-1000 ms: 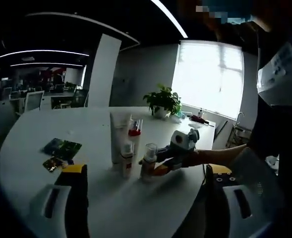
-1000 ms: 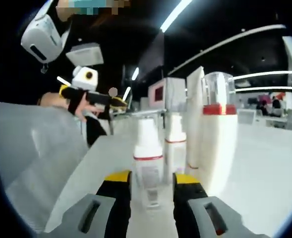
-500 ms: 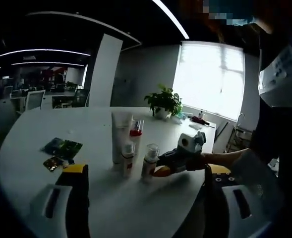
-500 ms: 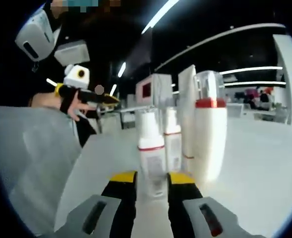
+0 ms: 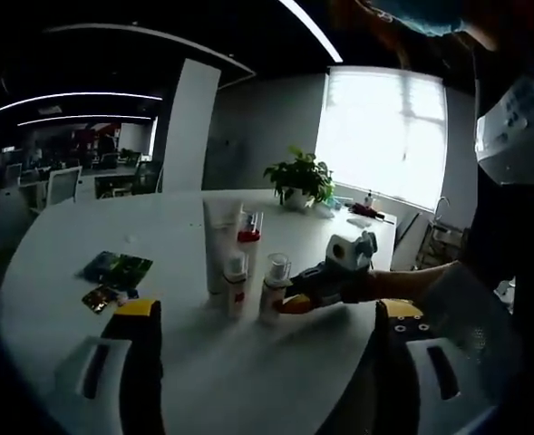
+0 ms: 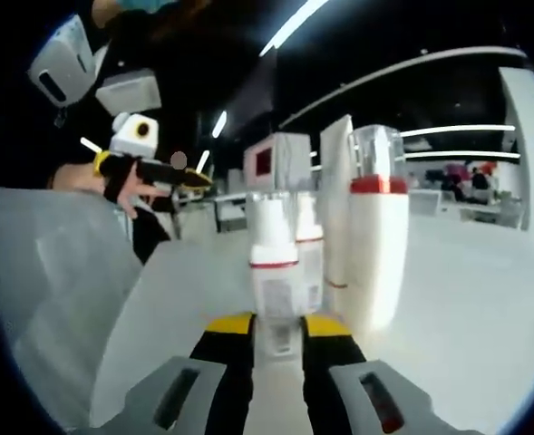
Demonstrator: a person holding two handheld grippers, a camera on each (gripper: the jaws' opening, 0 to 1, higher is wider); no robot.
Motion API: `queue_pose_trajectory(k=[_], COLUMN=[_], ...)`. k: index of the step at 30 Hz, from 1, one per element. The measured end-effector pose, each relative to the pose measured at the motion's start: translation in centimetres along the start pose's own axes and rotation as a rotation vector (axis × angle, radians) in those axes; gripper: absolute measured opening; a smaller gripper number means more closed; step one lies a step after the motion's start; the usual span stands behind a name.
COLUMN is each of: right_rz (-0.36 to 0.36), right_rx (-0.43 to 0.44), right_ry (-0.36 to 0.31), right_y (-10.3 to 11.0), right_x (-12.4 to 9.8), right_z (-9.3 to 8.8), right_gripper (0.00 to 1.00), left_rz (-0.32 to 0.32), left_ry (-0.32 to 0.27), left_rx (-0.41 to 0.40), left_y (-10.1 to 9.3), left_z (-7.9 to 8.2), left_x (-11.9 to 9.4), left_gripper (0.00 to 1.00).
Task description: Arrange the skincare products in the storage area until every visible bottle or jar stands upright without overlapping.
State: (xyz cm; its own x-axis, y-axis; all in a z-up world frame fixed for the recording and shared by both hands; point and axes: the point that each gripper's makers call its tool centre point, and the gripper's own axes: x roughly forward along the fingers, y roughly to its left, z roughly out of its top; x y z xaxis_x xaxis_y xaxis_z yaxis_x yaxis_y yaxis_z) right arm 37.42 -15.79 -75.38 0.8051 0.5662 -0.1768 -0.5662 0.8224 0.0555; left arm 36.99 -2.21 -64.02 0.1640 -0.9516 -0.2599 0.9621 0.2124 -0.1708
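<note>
Your right gripper (image 6: 276,324) has its jaws closed in on the base of the small pump bottle (image 6: 275,272), one yellow-tipped jaw against each side of it; the bottle stands upright on the white counter (image 6: 484,308). In the left gripper view that same gripper (image 5: 289,303) reaches in from the right, its yellow tip at the foot of the small pump bottle (image 5: 272,288).

Your left gripper (image 5: 265,313) holds nothing; its jaws are spread wide apart, low over the near part of the counter (image 5: 58,245), well short of the bottles. In the right gripper view it (image 6: 199,180) hangs in the air off to the left, well apart from the group.

All four products stand upright in a tight cluster near the middle of the counter: the small pump bottle, a second small bottle (image 5: 236,285) with a red band just beside it, a tall bottle with a clear cap over a red collar (image 5: 247,237) behind, and a tall white tube (image 5: 219,245) at the back left.

A few flat sachets (image 5: 112,276) lie to the left of the cluster, well apart from it. A potted plant (image 5: 301,180) sits near the far edge. Bare counter surrounds the cluster on every side.
</note>
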Motion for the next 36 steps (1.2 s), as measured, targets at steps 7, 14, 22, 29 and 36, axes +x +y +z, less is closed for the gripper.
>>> queue_pose_trajectory(k=[7, 14, 22, 29, 36], right_rz=[0.023, 0.057, 0.080, 0.119, 0.132], right_rx=[-0.031, -0.066, -0.094, -0.118, -0.120], right_ry=[0.020, 0.045, 0.060, 0.079, 0.102], right_y=[-0.8, -0.8, -1.3, -1.7, -2.2], right_x=[0.2, 0.8, 1.1, 1.3, 1.3], right_z=[-0.2, -0.2, -0.3, -0.4, -0.7], right_gripper=[0.11, 0.11, 0.11, 0.11, 0.11], left_rz=[-0.002, 0.003, 0.005, 0.006, 0.007], left_ry=[0.004, 0.008, 0.012, 0.025, 0.030], left_rx=[0.004, 0.005, 0.005, 0.009, 0.015], left_y=[-0.1, 0.0, 0.0, 0.1, 0.1], left_z=[-0.1, -0.2, -0.3, -0.6, -0.7], left_x=[0.0, 0.0, 0.0, 0.1, 0.1], left_gripper=[0.93, 0.93, 0.93, 0.93, 0.93])
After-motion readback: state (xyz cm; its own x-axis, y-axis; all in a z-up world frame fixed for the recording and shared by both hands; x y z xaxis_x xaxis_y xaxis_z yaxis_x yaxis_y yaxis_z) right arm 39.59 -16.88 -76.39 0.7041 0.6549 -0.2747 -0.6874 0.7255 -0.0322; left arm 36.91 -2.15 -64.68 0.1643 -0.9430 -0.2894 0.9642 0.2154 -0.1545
